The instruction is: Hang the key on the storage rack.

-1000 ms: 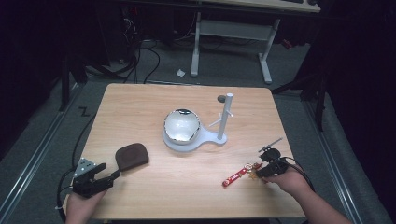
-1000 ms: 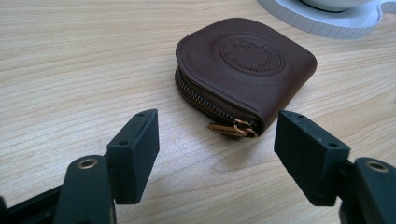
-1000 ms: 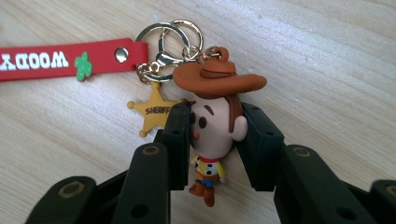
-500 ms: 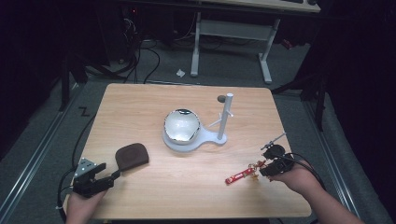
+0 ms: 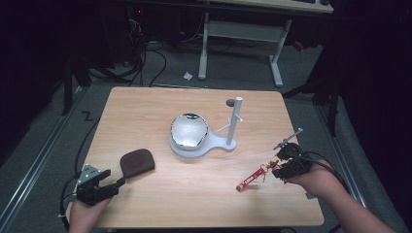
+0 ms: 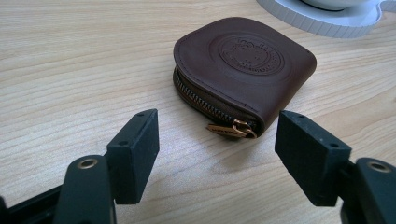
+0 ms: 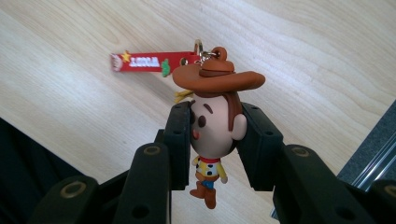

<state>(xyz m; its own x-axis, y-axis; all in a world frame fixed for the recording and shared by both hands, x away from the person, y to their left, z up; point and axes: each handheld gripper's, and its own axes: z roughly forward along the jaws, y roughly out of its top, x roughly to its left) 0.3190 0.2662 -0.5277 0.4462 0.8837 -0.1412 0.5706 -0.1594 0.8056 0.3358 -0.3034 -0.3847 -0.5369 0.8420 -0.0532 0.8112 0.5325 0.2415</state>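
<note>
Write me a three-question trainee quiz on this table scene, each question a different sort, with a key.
1. True or false: the right claw is shut on the cowboy keychain figure.
2. Multiple choice: the brown zip pouch lies
A. between the left claw's pads, gripped
B. on the table ahead of the open left claw, untouched
C. on the white stand
3. Fill in: the keychain's strap is coloured ____.

Key
1. True; the pads press on both sides of the figure's head.
2. B
3. Red
</note>
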